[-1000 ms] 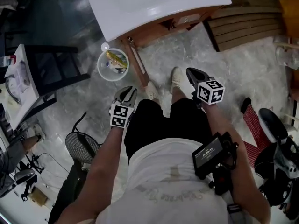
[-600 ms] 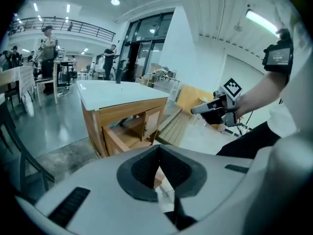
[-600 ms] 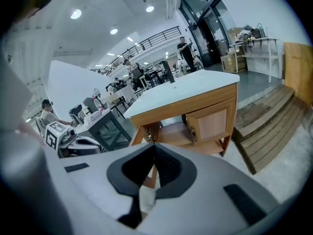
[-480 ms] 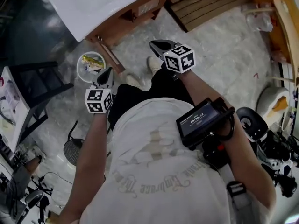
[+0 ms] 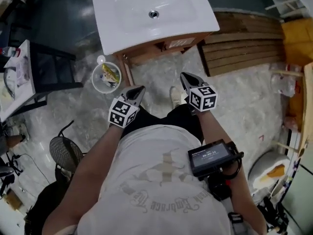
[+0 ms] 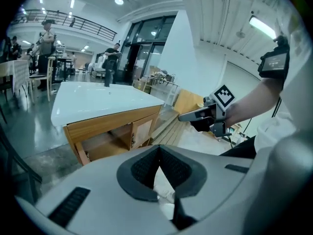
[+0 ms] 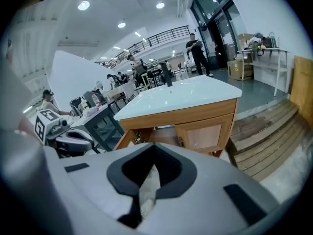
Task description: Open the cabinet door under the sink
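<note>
The sink [image 5: 146,18] was a white rectangular basin with a round drain, in the upper middle of the head view. Under it stood the cabinet [image 5: 190,40] of light brown wood. Its open door [image 5: 128,72] was swung out from the left corner of the front and pointed down the frame, seen as a thin wooden strip. In the right gripper view the cabinet's left half showed a dark inside, and the shut door [image 7: 204,136], with a paler panel, covered the right half.
</note>
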Demonstrator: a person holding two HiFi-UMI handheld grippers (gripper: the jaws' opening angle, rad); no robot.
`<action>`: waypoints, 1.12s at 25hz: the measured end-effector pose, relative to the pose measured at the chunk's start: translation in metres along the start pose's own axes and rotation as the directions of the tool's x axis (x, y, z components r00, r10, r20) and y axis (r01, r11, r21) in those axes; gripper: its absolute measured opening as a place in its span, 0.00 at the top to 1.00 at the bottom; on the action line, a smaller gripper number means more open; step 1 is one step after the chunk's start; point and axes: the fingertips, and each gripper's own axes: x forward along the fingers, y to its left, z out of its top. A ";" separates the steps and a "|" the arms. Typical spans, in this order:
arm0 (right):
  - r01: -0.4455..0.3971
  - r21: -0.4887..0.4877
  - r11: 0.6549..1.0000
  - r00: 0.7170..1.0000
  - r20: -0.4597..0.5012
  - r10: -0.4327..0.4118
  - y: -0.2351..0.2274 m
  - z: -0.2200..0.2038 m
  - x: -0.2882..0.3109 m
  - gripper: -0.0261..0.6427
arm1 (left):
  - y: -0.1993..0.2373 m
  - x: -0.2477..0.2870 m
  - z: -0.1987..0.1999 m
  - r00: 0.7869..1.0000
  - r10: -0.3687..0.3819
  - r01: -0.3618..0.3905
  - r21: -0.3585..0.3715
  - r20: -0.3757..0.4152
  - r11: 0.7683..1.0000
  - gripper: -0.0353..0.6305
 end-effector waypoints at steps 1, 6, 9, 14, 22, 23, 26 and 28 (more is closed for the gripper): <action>-0.017 0.005 1.000 1.000 -0.009 0.017 -0.010 0.003 0.001 0.94 | -0.001 0.006 0.004 1.000 0.020 -0.020 -0.019 0.000 1.000 0.93; -0.092 0.023 0.996 0.993 -0.067 0.093 -0.064 0.009 0.010 0.94 | -0.009 0.043 0.030 0.995 0.099 -0.099 -0.082 -0.002 0.992 0.93; -0.148 0.026 0.989 0.982 -0.112 0.150 -0.087 0.007 0.022 0.94 | -0.014 0.061 0.041 0.989 0.145 -0.145 -0.118 -0.006 0.982 0.93; -0.225 -0.041 0.973 0.960 -0.182 0.214 -0.110 0.007 0.053 0.94 | -0.013 0.083 0.045 0.961 0.275 -0.271 -0.226 -0.011 0.936 0.93; -0.320 -0.103 0.942 0.920 -0.271 0.282 -0.123 0.002 0.107 0.94 | -0.023 0.109 0.037 0.915 0.403 -0.374 -0.374 -0.001 0.849 0.93; -0.330 -0.109 0.938 0.915 -0.283 0.289 -0.123 -0.001 0.116 0.94 | -0.024 0.112 0.033 0.910 0.415 -0.381 -0.392 0.001 0.837 0.93; -0.364 -0.120 0.924 0.892 -0.329 0.309 -0.124 -0.017 0.141 0.94 | -0.028 0.118 0.015 0.894 0.449 -0.404 -0.451 -0.010 0.796 0.93; -0.356 -0.118 0.927 0.890 -0.346 0.298 -0.127 -0.028 0.159 0.94 | -0.026 0.120 0.000 0.887 0.462 -0.413 -0.477 -0.017 0.775 0.93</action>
